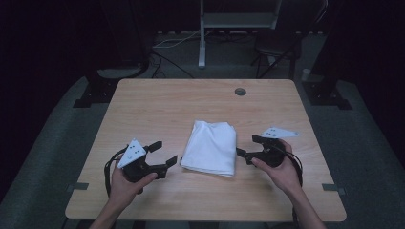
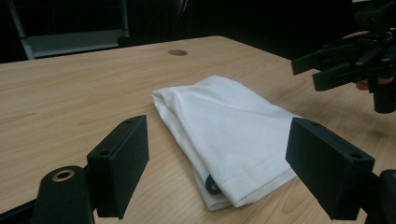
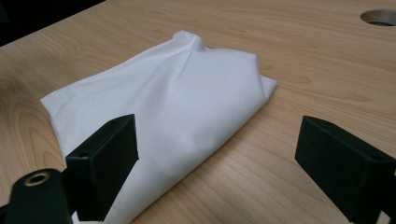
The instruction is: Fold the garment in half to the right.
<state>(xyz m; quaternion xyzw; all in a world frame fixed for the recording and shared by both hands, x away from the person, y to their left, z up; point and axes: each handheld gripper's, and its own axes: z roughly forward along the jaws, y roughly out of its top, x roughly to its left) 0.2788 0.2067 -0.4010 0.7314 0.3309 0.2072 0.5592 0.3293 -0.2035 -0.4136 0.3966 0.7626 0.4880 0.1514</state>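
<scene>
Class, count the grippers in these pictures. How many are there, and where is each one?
2. The left gripper sits at the folded white cloth's left edge; the right gripper sits at its right edge. Both have open jaws.

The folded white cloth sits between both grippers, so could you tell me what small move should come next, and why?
Probably ease the left gripper forward onto the near edge of the white cloth. Both grippers stand open beside it without touching, the right gripper at the opposite edge, and the cloth lies folded flat on the table.
</scene>
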